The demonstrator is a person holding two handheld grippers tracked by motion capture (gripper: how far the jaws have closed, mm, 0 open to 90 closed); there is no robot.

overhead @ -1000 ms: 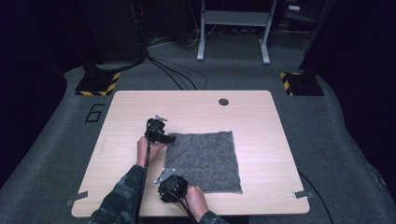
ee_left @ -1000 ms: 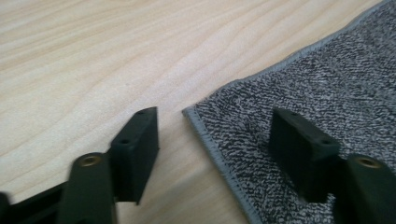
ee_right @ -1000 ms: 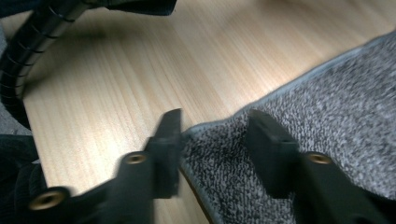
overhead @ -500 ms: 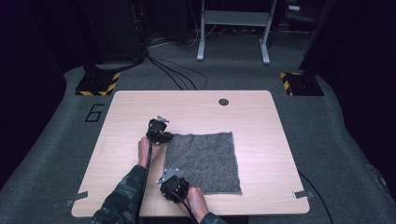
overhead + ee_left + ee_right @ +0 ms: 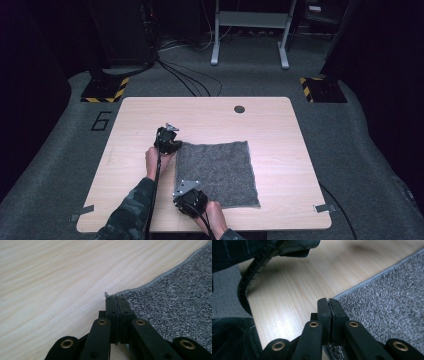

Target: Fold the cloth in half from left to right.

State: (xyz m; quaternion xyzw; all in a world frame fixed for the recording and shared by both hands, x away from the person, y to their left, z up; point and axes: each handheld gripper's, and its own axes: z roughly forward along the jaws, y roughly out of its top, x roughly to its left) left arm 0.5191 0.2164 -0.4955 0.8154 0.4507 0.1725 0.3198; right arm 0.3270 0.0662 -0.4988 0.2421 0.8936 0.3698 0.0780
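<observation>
A square grey cloth (image 5: 217, 172) lies flat on the wooden table (image 5: 210, 117). My left gripper (image 5: 175, 145) sits at the cloth's far left corner, and in the left gripper view its jaws (image 5: 116, 298) are pressed together with the corner's tip pinched between them. My right gripper (image 5: 184, 194) is at the near left corner. In the right gripper view its jaws (image 5: 328, 301) are shut on the edge of the cloth (image 5: 387, 302). A camouflage sleeve (image 5: 132, 210) and the left gripper's cable run along the table's left side.
A round hole (image 5: 239, 109) sits near the table's far edge. Two stand bases with yellow and black tape (image 5: 105, 90) (image 5: 322, 90) rest on the floor behind, with cables (image 5: 190, 82) between them. Bare wood surrounds the cloth on all sides.
</observation>
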